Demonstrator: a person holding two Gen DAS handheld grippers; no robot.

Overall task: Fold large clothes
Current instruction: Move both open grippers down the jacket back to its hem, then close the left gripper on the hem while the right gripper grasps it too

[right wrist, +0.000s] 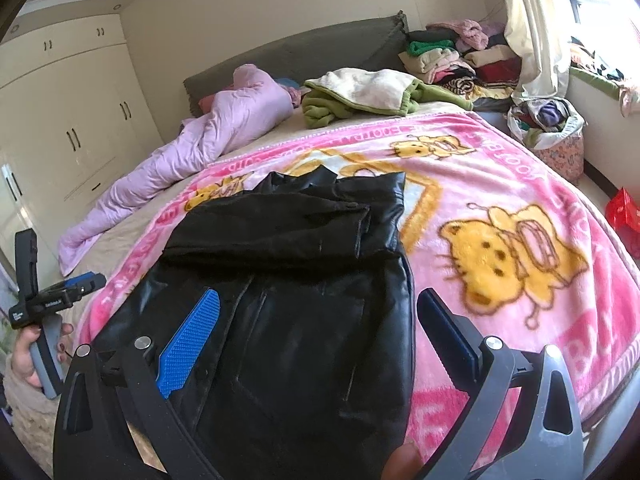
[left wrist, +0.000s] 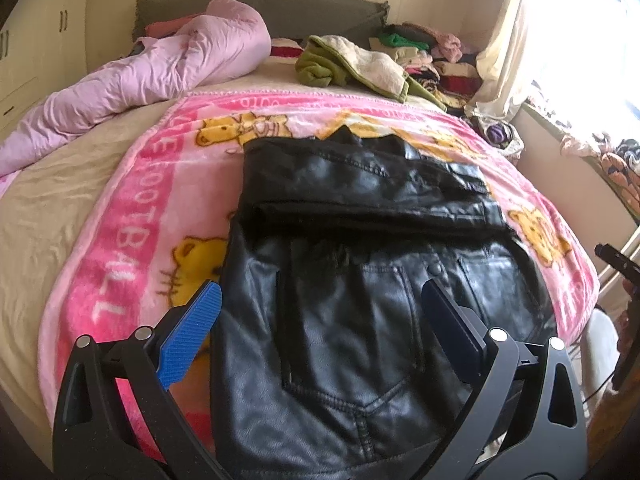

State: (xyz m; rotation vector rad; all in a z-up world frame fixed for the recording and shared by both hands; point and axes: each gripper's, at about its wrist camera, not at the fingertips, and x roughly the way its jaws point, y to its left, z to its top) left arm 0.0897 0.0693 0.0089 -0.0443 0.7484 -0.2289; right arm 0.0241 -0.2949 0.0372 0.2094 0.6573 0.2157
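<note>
A black leather jacket (left wrist: 360,280) lies flat on a pink cartoon blanket (left wrist: 132,216), its sleeves folded across the upper part into a dark band. My left gripper (left wrist: 320,300) hovers open above the jacket's near half, blue fingers (left wrist: 192,336) spread wide, nothing between them. In the right wrist view the same jacket (right wrist: 288,280) lies on the blanket (right wrist: 500,208), and my right gripper (right wrist: 318,308) is open above its near right part. The left gripper (right wrist: 60,292), held by a hand, shows at the left edge there.
A crumpled lilac duvet (left wrist: 152,72) lies at the bed's far left. A green and cream fleece (right wrist: 360,96) and stacks of folded clothes (right wrist: 452,56) sit by the headboard. A bag of laundry (right wrist: 548,128) stands beside the bed under the curtained window. Wardrobes (right wrist: 72,120) line the left wall.
</note>
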